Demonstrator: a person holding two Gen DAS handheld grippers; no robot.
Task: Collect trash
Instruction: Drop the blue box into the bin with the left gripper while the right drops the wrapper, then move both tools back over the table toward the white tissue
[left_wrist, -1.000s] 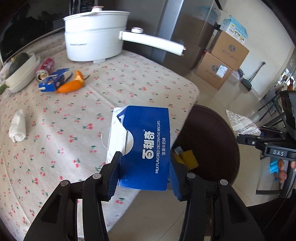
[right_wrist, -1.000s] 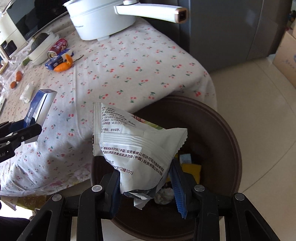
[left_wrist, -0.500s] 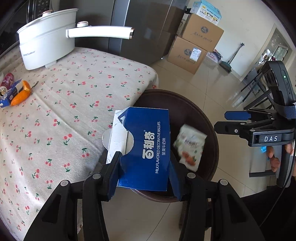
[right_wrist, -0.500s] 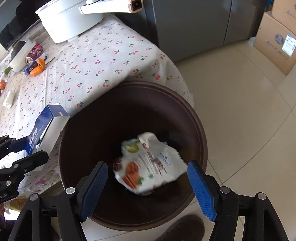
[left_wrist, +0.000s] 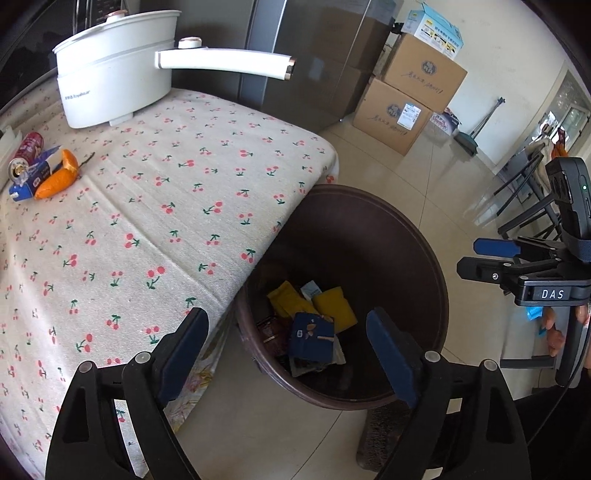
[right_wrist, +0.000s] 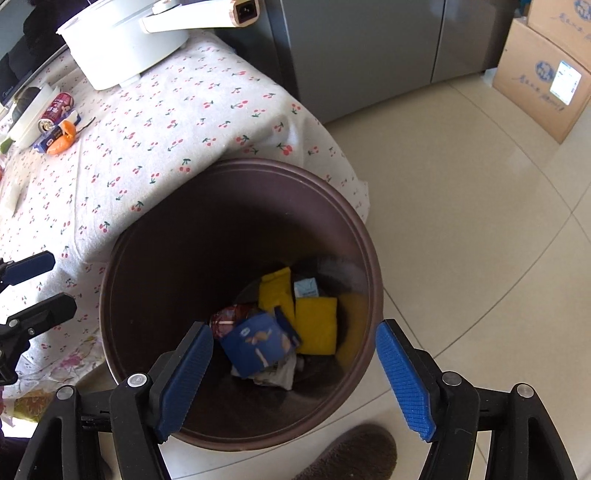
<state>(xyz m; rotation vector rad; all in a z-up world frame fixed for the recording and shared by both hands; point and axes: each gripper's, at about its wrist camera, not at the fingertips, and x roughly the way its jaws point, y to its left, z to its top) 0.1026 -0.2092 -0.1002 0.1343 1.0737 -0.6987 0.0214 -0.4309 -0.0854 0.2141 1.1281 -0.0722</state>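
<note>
The blue biscuit box is seen lying inside the brown bin, atop wrappers. Left gripper, jaws just opened wide, and right gripper, jaws apart, are positioned above, both empty.

— What's on my table?
— Its cherry-print cloth carries a white pot at the far side. At the far left lie a red can, a blue carton and an orange wrapper, all touching.
— And my floor?
— A brown bin stands against the table's right edge; cardboard boxes are stacked far off.
</note>
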